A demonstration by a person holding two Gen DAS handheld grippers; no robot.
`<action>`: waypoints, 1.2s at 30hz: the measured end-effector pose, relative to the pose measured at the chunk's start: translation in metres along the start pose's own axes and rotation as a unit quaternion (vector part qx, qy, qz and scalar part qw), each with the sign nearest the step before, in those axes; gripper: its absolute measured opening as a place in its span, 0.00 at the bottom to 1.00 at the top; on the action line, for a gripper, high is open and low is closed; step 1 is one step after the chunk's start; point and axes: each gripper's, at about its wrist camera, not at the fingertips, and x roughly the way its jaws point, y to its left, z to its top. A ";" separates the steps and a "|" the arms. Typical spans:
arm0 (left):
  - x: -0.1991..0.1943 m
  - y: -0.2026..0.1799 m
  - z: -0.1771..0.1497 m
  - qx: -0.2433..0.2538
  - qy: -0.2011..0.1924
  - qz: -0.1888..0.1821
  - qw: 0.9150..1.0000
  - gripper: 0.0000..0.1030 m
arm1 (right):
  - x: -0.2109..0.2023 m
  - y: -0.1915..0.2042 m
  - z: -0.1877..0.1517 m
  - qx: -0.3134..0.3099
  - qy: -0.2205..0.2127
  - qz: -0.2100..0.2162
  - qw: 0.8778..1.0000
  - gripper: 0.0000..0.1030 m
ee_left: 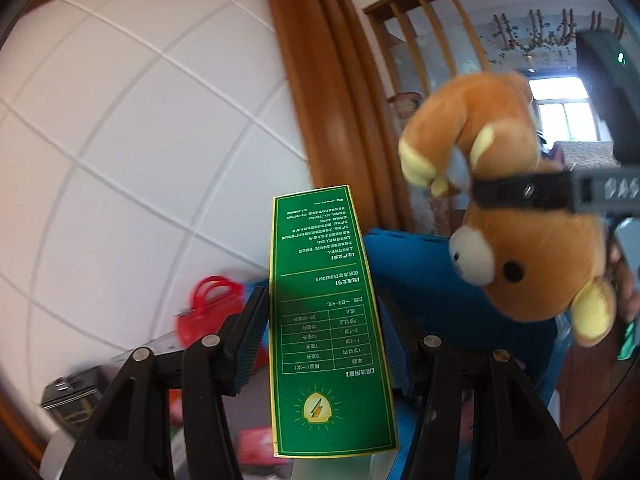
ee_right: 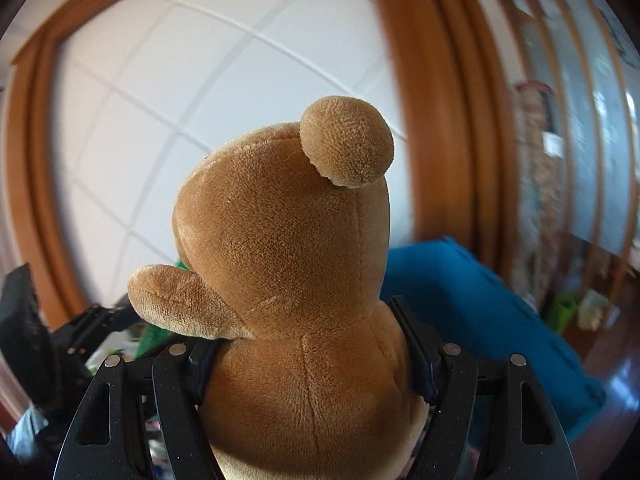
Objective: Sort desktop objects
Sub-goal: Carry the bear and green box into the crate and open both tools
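Left gripper (ee_left: 322,340) clamped on green box (ee_left: 326,320); right gripper (ee_right: 316,360) squeezed around teddy bear (ee_right: 288,260), both aloft near blue bin (ee_left: 420,272). Risked box slipping from a narrow-edge pinch.

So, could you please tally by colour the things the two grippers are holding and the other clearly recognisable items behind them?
Green: 1, the carton in the left gripper
Brown: 1, the plush bear in the right gripper
Blue: 1, the bin
Red: 1, the small basket
Total: 4
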 end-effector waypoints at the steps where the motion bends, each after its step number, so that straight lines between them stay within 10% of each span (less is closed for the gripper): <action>1: 0.009 -0.009 0.005 0.002 0.002 -0.003 1.000 0.52 | 0.004 -0.015 -0.001 0.007 0.005 -0.007 1.000 0.71; 6: 0.041 -0.042 0.027 0.032 0.013 0.014 0.999 0.56 | 0.021 -0.062 -0.005 0.035 0.012 -0.045 0.998 0.77; 8: 0.047 -0.050 0.037 0.045 0.007 0.032 0.998 0.79 | 0.017 -0.074 -0.007 0.038 0.026 -0.063 0.997 0.80; 11: 0.050 -0.050 0.045 0.021 -0.007 0.044 0.999 0.85 | 0.012 -0.084 -0.008 0.047 0.026 -0.081 0.995 0.90; 25: 0.030 -0.044 0.022 -0.009 0.014 0.091 0.996 0.85 | -0.029 -0.062 -0.011 0.044 -0.027 -0.020 0.998 1.00; 36: -0.011 -0.016 -0.023 -0.031 0.045 0.172 0.984 0.85 | -0.015 -0.016 -0.044 0.026 0.010 0.052 0.998 1.00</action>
